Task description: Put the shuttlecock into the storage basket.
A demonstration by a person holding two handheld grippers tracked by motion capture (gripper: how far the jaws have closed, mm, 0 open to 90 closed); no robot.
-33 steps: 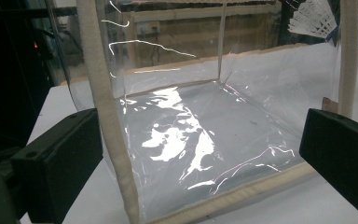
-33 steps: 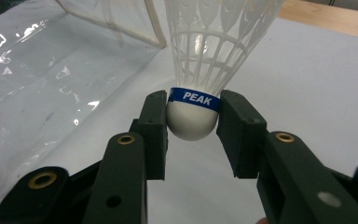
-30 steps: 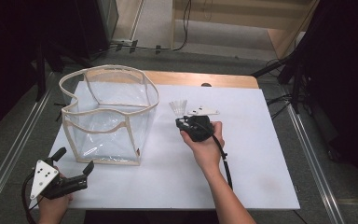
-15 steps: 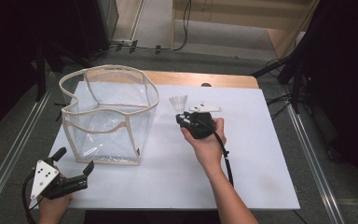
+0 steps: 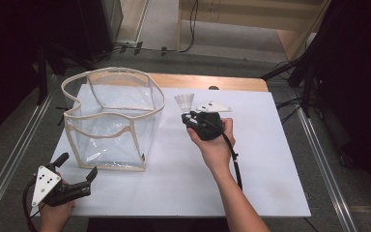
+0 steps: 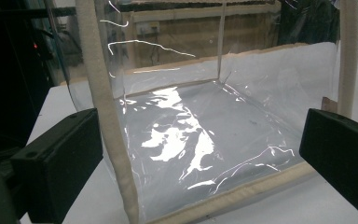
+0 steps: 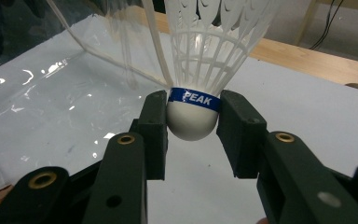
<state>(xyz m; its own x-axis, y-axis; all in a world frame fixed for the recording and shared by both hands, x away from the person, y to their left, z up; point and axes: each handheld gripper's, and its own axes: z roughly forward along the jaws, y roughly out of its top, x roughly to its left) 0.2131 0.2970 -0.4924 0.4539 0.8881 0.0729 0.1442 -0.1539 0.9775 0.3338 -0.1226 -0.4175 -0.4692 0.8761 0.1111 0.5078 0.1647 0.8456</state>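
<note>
Just right of the clear bag [image 5: 111, 121], the right gripper [image 5: 189, 116] pinches a shuttlecock [image 5: 184, 101] by its cork. Near the bag's front corner, the left gripper [image 5: 79, 176] rests, jaws spread wide, holding nothing.

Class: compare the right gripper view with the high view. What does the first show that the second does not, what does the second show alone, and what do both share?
Right gripper view: the blue band reading PEAK on the shuttlecock, its white cork clamped between the right tongs.

High view: the left tongs open near the table's front corner, both forearms, and the whole clear bag.

Both: shuttlecock, bag, white table.
</note>
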